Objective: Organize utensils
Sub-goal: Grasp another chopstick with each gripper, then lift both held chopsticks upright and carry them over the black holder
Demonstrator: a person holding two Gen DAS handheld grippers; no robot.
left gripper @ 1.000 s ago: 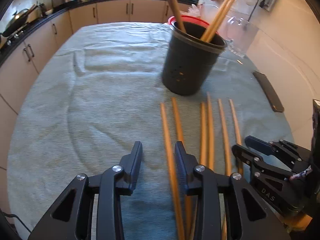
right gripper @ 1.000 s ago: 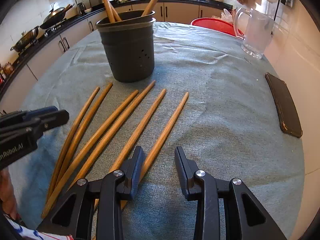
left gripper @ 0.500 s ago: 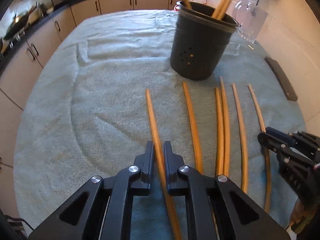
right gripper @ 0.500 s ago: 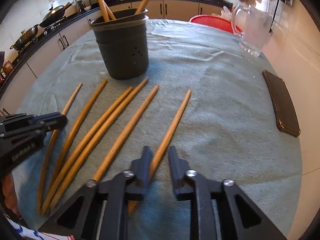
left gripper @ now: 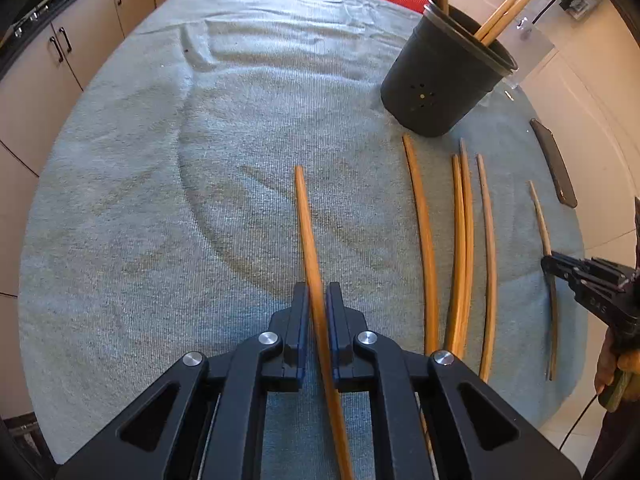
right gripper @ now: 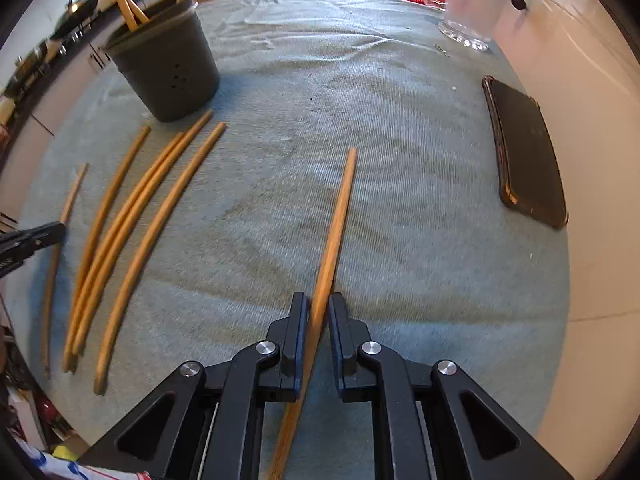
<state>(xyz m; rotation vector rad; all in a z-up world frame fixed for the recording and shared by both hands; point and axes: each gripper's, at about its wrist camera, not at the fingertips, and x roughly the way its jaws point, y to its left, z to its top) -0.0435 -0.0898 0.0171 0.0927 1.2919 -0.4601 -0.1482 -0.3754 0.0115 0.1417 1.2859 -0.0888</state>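
Each gripper had clenched on one chopstick: the left gripper (left gripper: 318,300) held the left chopstick (left gripper: 306,224), the right gripper (right gripper: 318,310) held the right chopstick (right gripper: 336,220), both pointing toward 12 o'clock. Four loose chopsticks (left gripper: 460,240) lay on the table (left gripper: 140,200), short of the black holder (left gripper: 440,76) at 1 o'clock in the left view. Gripped near one end, either stick could pivot or slip in the fingers (left gripper: 300,308) on the way to the holder, or strike its rim. Whether the sticks' far tips touched the cloth was unclear; their near ends were hidden beneath the grippers, and the right view was blurred
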